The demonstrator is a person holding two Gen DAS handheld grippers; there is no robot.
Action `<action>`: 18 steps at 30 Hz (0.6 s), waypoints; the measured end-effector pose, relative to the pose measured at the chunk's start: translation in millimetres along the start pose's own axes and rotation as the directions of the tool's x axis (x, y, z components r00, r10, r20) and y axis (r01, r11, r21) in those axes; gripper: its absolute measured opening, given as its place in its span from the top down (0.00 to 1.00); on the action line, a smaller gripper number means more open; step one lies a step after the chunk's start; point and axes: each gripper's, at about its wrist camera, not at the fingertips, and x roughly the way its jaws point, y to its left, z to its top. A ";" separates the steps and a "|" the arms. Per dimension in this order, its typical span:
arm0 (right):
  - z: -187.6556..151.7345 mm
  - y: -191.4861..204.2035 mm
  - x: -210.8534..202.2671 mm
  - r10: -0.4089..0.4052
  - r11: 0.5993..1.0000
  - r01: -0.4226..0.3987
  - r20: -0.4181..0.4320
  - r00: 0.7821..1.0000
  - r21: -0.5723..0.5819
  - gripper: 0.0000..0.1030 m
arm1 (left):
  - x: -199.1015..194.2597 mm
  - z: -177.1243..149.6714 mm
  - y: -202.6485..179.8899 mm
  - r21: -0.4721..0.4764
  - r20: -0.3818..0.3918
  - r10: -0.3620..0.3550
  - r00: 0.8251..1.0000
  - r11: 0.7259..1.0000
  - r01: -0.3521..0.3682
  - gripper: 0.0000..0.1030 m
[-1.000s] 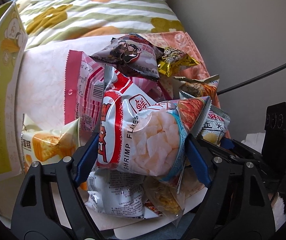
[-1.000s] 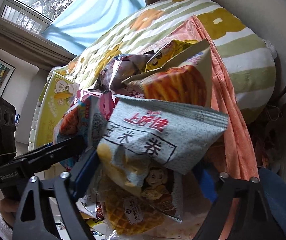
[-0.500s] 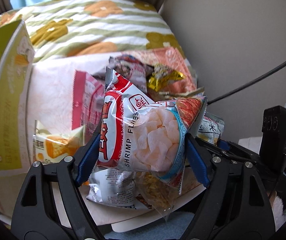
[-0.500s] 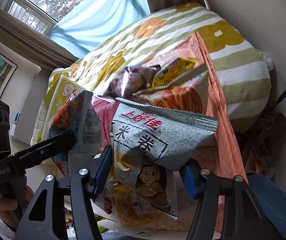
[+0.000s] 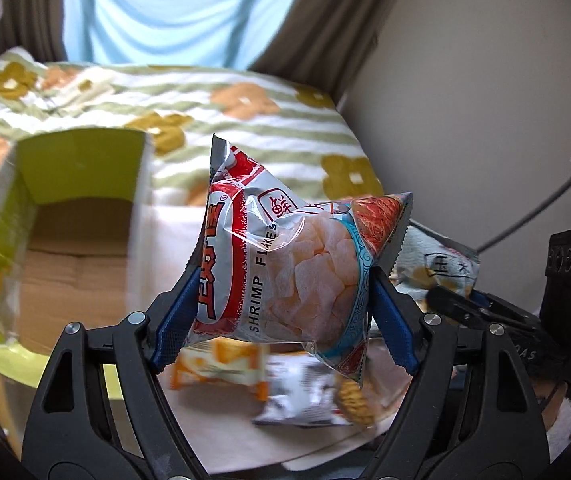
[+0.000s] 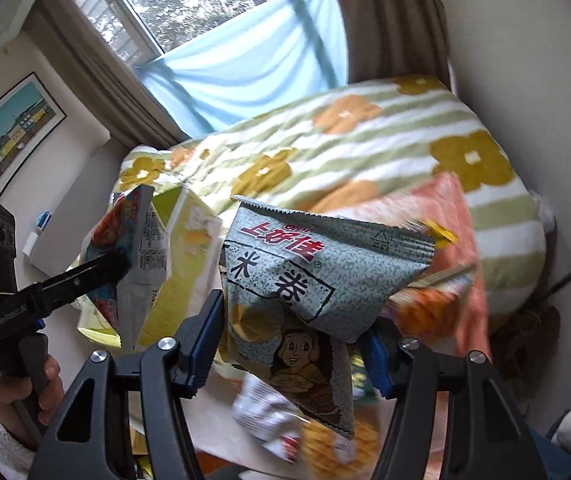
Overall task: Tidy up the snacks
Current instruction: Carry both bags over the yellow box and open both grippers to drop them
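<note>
Left tongs: clamped on my shrimp flakes bag — blue pads squeeze both sides, bag upright between them.
Right tongs: jaws just closed in, now gripping my grey-green corn roll bag — bag sticks up past the tips.
Box: open, left of the shrimp bag.
Loose snacks: blurred, below both bags.

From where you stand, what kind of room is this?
Most likely a bedroom: a flower-patterned quilt lies over what looks like a bed below a curtained window, and a framed picture hangs on the wall.
</note>
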 end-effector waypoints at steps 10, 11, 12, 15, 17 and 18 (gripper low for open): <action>20.6 122.0 44.9 0.033 0.996 -0.032 0.012 0.999 -0.077 0.44 | -61.7 34.2 133.7 -0.058 0.059 0.096 0.994 0.994 -0.092 0.23; 21.2 132.7 52.4 0.036 0.996 -0.035 0.006 0.999 -0.085 0.44 | -65.0 36.8 149.9 -0.057 0.058 0.112 0.992 0.992 -0.109 0.23; 20.6 145.2 60.9 0.040 0.995 -0.040 -0.003 0.999 -0.093 0.44 | -64.4 37.2 159.8 -0.054 0.054 0.125 0.991 0.991 -0.122 0.23; 20.7 176.8 84.0 0.046 0.992 -0.049 -0.029 0.999 -0.113 0.44 | -65.1 40.8 197.7 -0.048 0.035 0.161 0.986 0.986 -0.160 0.23; 19.3 195.8 99.4 0.045 0.992 -0.050 -0.045 0.998 -0.119 0.44 | -61.7 42.9 220.0 -0.033 0.017 0.176 0.984 0.984 -0.175 0.23; 17.4 206.1 109.9 0.041 0.992 -0.048 -0.057 0.997 -0.119 0.44 | -58.6 44.2 229.0 -0.023 0.006 0.179 0.984 0.984 -0.179 0.23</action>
